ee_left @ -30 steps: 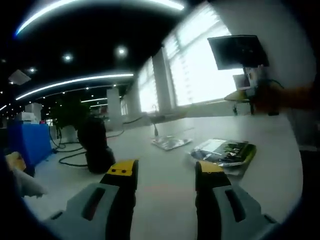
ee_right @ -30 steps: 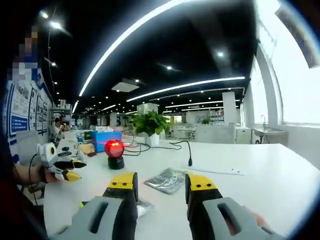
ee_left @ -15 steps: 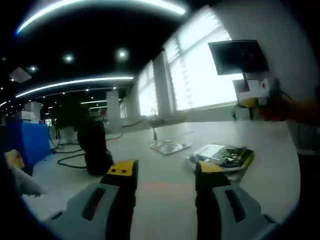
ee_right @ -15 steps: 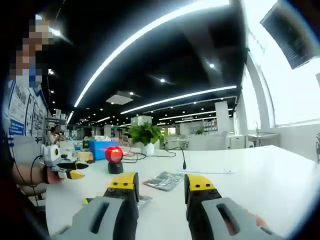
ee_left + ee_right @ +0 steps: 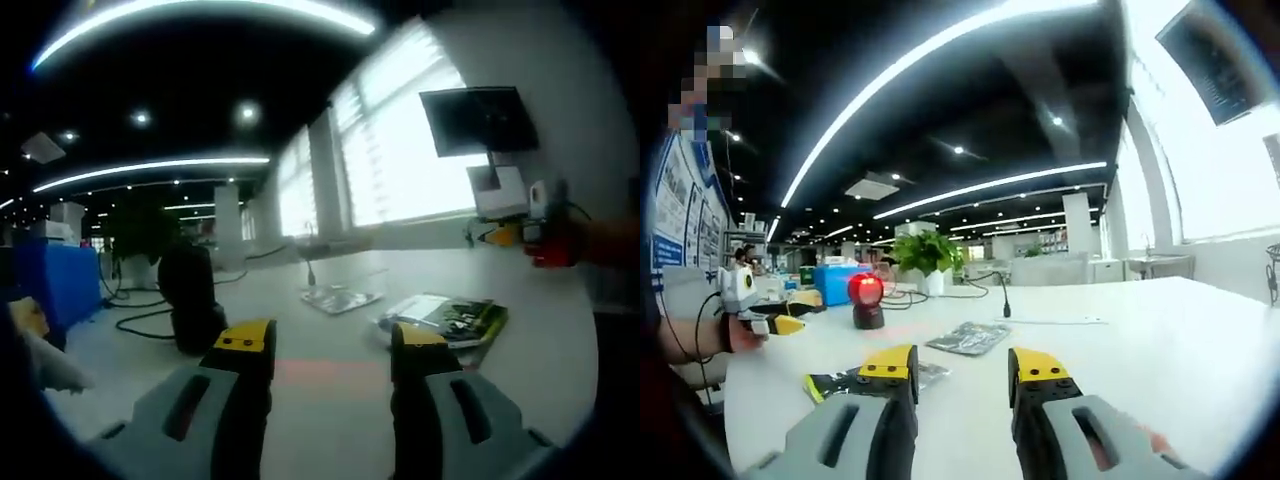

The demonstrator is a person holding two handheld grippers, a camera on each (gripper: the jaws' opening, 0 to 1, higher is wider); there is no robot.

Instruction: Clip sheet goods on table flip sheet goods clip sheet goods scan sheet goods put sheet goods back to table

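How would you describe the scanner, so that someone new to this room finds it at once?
Start at the long white table and look toward its far side near the green plant. The scanner stands upright there, a dark stand with a round head. Unlike the flat packets lying nearby, it glows red.

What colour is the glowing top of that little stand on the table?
Red; the scanner glows clearest in the right gripper view.

Left hand-held gripper (image 5: pixel 331 345) is held level, its yellow-tipped jaws parted with nothing between them. Right hand-held gripper (image 5: pixel 962 362) likewise, jaws spread and empty. Each one appears in the other's view, held up at the frame edge, with the person's forearm behind it.
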